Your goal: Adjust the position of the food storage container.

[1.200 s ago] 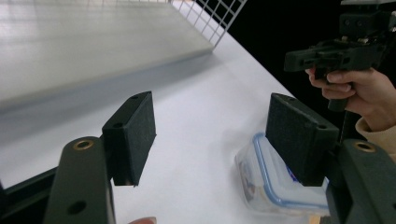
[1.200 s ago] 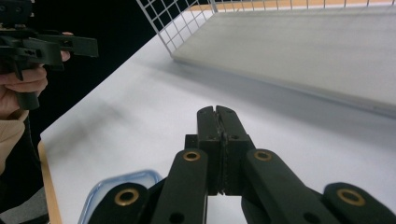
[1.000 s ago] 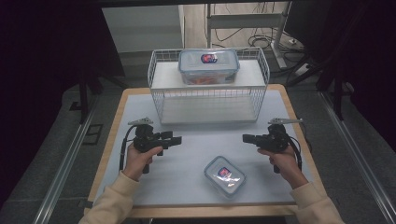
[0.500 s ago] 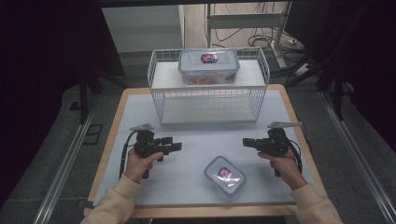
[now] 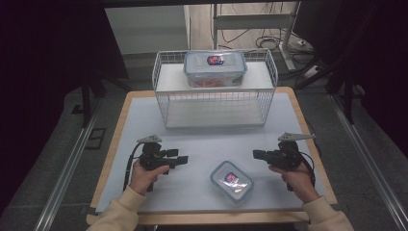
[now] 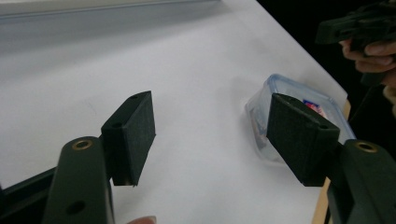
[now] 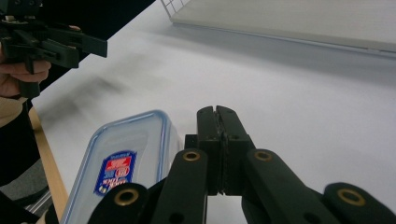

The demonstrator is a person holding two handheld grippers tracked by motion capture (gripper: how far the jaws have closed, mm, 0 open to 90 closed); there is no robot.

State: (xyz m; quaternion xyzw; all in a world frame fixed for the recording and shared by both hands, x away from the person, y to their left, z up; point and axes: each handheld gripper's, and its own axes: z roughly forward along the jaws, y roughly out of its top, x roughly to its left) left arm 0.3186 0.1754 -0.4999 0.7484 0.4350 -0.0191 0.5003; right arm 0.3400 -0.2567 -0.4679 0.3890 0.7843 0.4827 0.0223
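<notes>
Bench (image 5: 144,144): pale flat top with a wooden edge; carries everything listed below.

Wire rack (image 5: 163,77): white, stands at the far side of the bench, well apart from both hands.

Large box (image 5: 215,67): clear plastic with a blue-rimmed lid, sits on top of the wire rack; something reddish shows inside.

Small box (image 5: 232,180): clear plastic, blue-rimmed snap lid with a label in the middle. Lies flat on the bench near the front edge, between the two hands and apart from both.

Left tongs (image 5: 183,160): released, jaws standing wide with nothing between them. They point across the bench toward the small box (image 6: 299,109), which lies just beyond the far jaw in the left gripper view.

Right tongs (image 5: 257,154): clenched, jaws pressed flat together on nothing. The small box (image 7: 121,163) lies just beside and below them in the right gripper view, not touched.

Handling, judged: the small box looks light and stiff, with smooth walls that may slip under the pads. The lid should resist squeezing.

Grip point, judged: across the two long sides, low on the lid rim, where the lip gives the pads an edge. A corner grip is likely to twist the box.
</notes>
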